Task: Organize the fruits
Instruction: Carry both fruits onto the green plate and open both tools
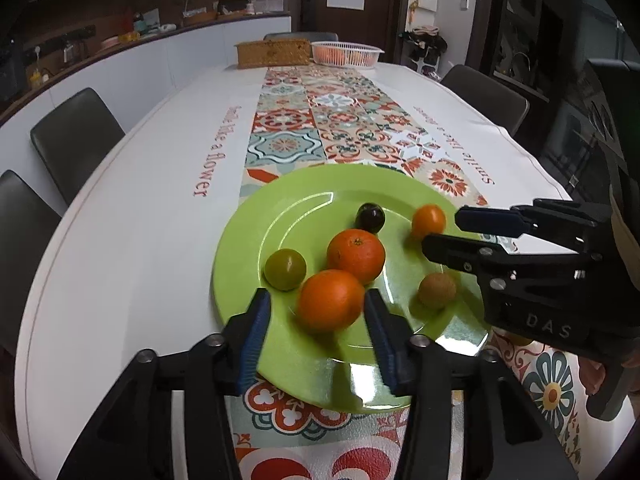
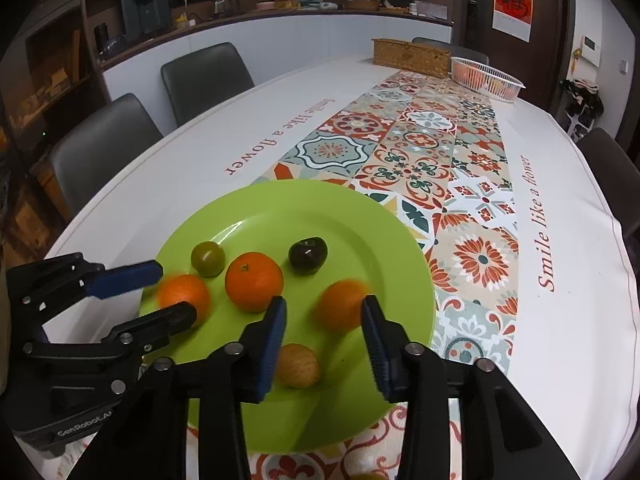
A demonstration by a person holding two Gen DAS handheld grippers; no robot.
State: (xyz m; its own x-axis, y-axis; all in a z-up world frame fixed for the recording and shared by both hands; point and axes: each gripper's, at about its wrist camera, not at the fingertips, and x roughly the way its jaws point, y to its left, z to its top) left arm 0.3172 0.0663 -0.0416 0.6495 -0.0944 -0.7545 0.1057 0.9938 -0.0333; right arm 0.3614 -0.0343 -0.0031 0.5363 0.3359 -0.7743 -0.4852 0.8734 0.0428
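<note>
A lime-green plate (image 1: 304,216) (image 2: 280,216) holds several fruits. My left gripper (image 1: 316,316) (image 2: 178,292) is open around a blurred orange (image 1: 330,300) (image 2: 184,294), with a gap at its left pad. My right gripper (image 2: 324,324) (image 1: 440,232) is open too, with a smaller blurred orange (image 2: 340,304) (image 1: 429,220) between its fingers, close to the right pad. A second big orange (image 1: 356,256) (image 2: 254,281) sits mid-plate. Around it lie a green round fruit (image 1: 285,269) (image 2: 207,258), a dark fruit (image 1: 370,219) (image 2: 307,255) and a brownish fruit (image 1: 437,291) (image 2: 298,365).
The plate rests on a patterned runner (image 1: 320,120) along a long white table. At the far end stand a wicker box (image 1: 273,53) and a white basket (image 1: 346,53) with orange fruit inside. Dark chairs (image 1: 76,136) line both sides of the table.
</note>
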